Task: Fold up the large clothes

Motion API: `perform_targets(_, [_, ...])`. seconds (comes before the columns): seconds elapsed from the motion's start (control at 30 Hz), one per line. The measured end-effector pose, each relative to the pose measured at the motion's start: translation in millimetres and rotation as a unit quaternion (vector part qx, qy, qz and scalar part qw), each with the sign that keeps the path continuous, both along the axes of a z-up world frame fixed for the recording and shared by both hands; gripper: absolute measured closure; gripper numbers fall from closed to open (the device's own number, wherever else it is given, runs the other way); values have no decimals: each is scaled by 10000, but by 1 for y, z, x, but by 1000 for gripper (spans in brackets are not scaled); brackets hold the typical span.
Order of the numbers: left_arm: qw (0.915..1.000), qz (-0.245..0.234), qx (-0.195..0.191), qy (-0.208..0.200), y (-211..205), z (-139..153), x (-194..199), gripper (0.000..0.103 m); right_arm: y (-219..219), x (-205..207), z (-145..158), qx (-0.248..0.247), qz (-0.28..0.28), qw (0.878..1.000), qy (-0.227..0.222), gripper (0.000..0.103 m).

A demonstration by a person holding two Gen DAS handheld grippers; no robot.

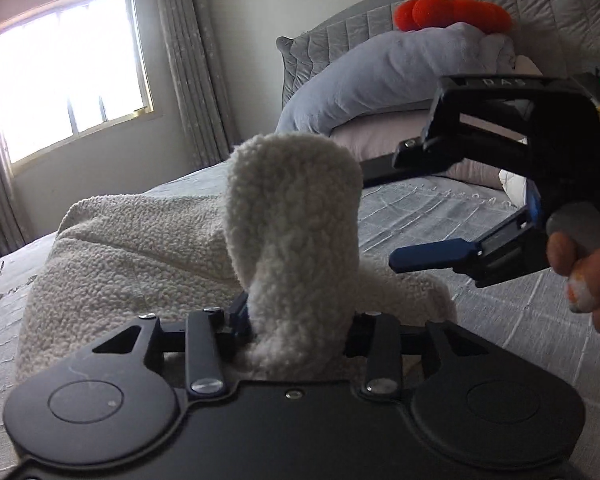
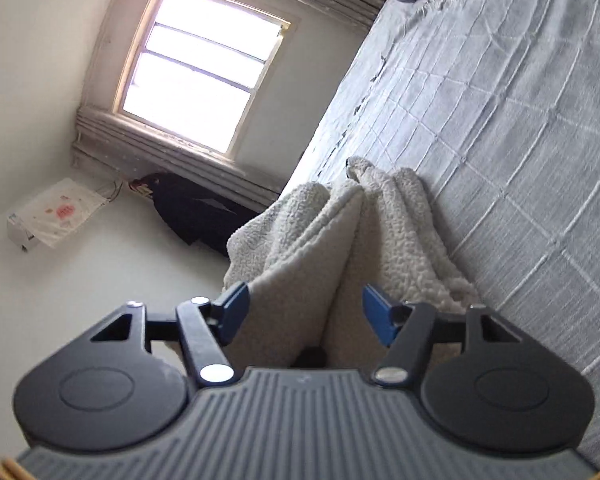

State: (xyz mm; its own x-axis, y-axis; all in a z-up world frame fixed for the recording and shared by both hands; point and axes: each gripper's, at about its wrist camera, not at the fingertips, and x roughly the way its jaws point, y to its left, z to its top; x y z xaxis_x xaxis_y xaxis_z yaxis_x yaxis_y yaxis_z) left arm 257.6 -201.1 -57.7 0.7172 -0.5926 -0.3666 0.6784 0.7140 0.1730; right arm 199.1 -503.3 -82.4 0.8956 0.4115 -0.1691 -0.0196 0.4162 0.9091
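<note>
A cream fleece garment (image 1: 140,248) lies bunched on the grey bedspread (image 1: 480,216). One thick fold of it stands up in a loop (image 1: 292,208) straight out of my left gripper (image 1: 300,314), which is shut on it; the fleece hides the right finger. My right gripper (image 1: 396,208) comes in from the right, held by a person's hand (image 1: 580,276), with its jaws wide apart and nothing pressed between them. In the right wrist view the fleece (image 2: 340,240) lies ahead of and between the blue fingers of the right gripper (image 2: 304,300), whose pads stand off the cloth.
A long grey-blue pillow (image 1: 380,76), an orange plush (image 1: 452,12) and a padded headboard (image 1: 500,4) sit at the bed's head. A bright window (image 1: 68,68) with curtains is on the left wall. On the floor are a dark bundle (image 2: 196,212) and a white box (image 2: 52,212).
</note>
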Motion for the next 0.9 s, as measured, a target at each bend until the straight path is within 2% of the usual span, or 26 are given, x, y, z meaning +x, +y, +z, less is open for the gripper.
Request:
perform_targets(0.03, [9999, -26, -81, 99, 3, 3, 2, 60, -4, 5, 3, 103, 55, 9999, -54, 20])
perform_targets(0.1, [9995, -119, -165, 232, 11, 11, 5, 58, -3, 22, 7, 199, 233, 9995, -92, 11])
perform_targets(0.17, [9991, -253, -155, 293, 18, 15, 4, 56, 2, 46, 12, 186, 524, 9984, 16, 11])
perform_targets(0.27, [9973, -621, -187, 351, 31, 21, -9, 45, 9, 83, 20, -39, 744, 9966, 352, 11])
perform_targets(0.33, [9954, -853, -184, 383, 42, 24, -18, 35, 14, 101, 25, -1, 878, 9949, 506, 12])
perform_targets(0.37, [9948, -936, -162, 364, 47, 27, -22, 34, 16, 109, 26, 85, 940, 9939, 575, 12])
perform_targets(0.4, [9944, -987, -150, 339, 55, 29, -26, 33, 18, 117, 26, 153, 990, 9928, 659, 14])
perform_targets(0.43, [9943, -1004, -161, 326, 62, 33, -28, 33, 21, 125, 27, 133, 1007, 9919, 767, 30])
perform_targets(0.5, [9941, -976, -312, 360, 81, 42, -29, 33, 28, 135, 32, -320, 922, 9901, 1007, 61])
perform_targets(0.57, [9923, -931, -583, 567, 103, 53, -27, 27, 39, 145, 42, -865, 927, 9858, 1097, 68])
perform_targets(0.6, [9916, -856, -731, 636, 117, 58, -27, 18, 42, 144, 51, -1069, 876, 9842, 1110, 71])
perform_targets(0.63, [9914, -769, -839, 651, 127, 62, -25, 16, 45, 143, 61, -1259, 854, 9828, 1050, 73])
perform_targets(0.8, [9918, -48, -1040, 742, 156, 69, 1, 16, 53, 117, 127, -2144, 915, 9724, -8, 76])
perform_targets(0.9, [9822, 312, -1433, 1177, 167, 65, 21, 15, 44, 102, 141, -2410, 796, 9663, -420, 76])
